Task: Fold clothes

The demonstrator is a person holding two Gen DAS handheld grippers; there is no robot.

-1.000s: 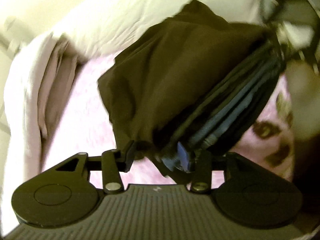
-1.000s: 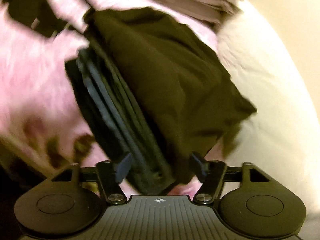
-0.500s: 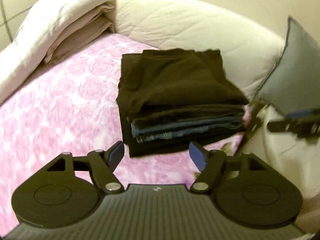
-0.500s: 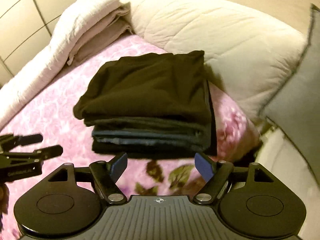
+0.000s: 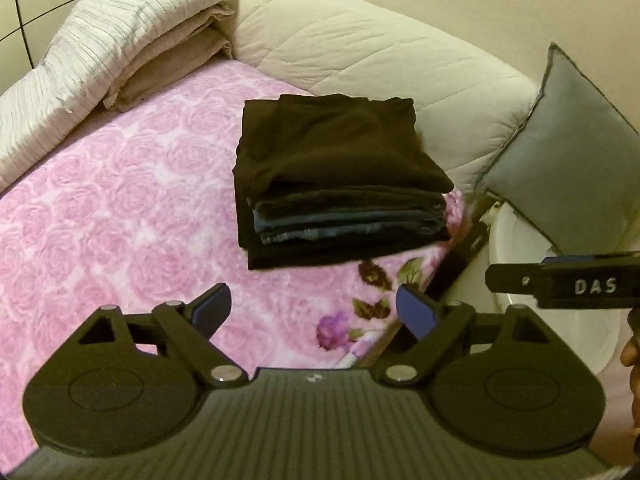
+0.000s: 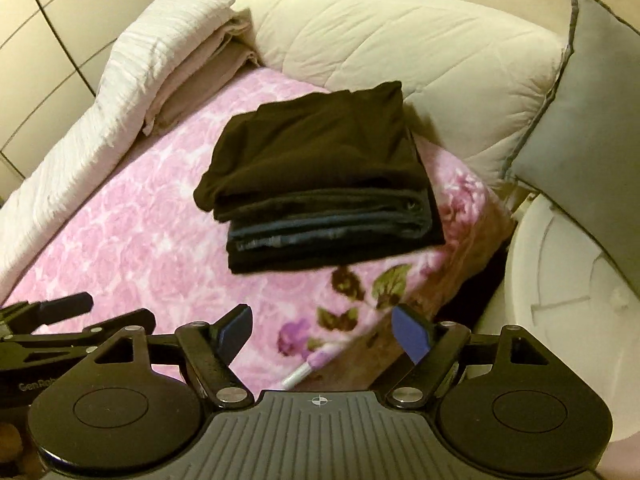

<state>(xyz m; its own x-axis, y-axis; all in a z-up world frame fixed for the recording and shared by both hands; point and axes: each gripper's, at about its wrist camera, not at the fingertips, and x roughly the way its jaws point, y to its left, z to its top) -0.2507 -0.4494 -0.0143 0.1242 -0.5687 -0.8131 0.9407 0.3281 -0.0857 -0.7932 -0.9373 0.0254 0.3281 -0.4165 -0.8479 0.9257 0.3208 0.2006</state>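
We find the left gripper [image 5: 314, 312] and right gripper [image 6: 324, 330] with jaws spreading, nothing between them; a second ago both were among the dark cloth. Beyond, the stack of folded clothes [image 5: 340, 184] now rests squared on the pink blanket [image 5: 120, 208], near the cream quilt [image 5: 360, 52]. We judge this stack placed.

A stack of folded dark clothes [image 5: 340, 184] rests on the pink rose-patterned bed [image 5: 120, 208].
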